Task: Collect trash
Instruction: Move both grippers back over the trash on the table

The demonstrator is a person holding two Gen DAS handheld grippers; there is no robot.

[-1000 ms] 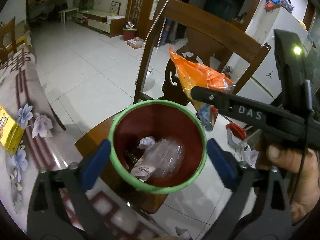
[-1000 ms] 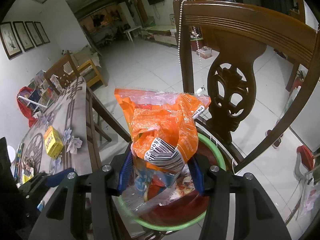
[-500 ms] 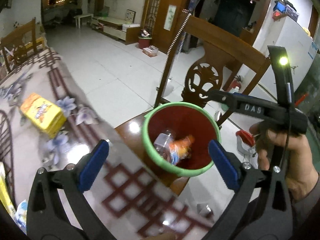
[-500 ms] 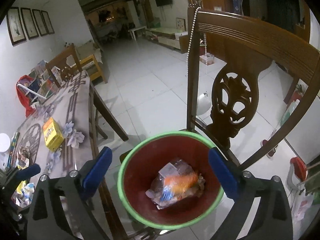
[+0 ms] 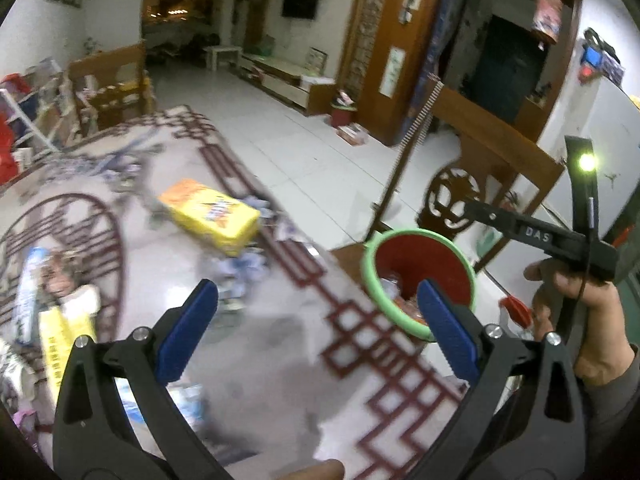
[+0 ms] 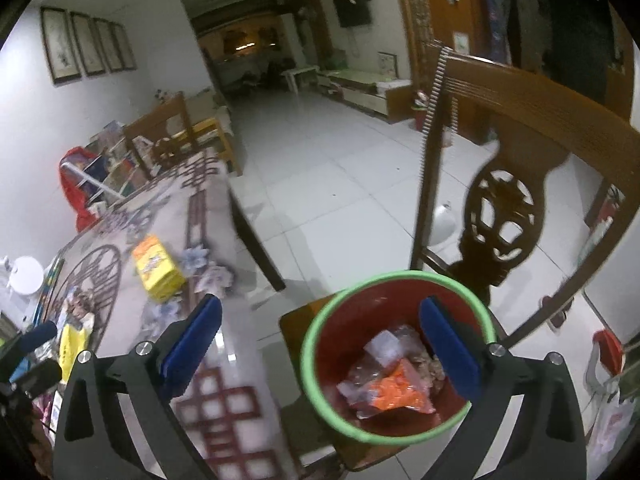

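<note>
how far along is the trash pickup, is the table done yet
Partly done. The orange wrapper and clear plastic lie inside the red bin on the chair. Nothing is in hand: the left gripper and right gripper are both open and empty. Left to do: the yellow box and blurred clutter near the table's left edge.

Both tongs agape, empty
</note>
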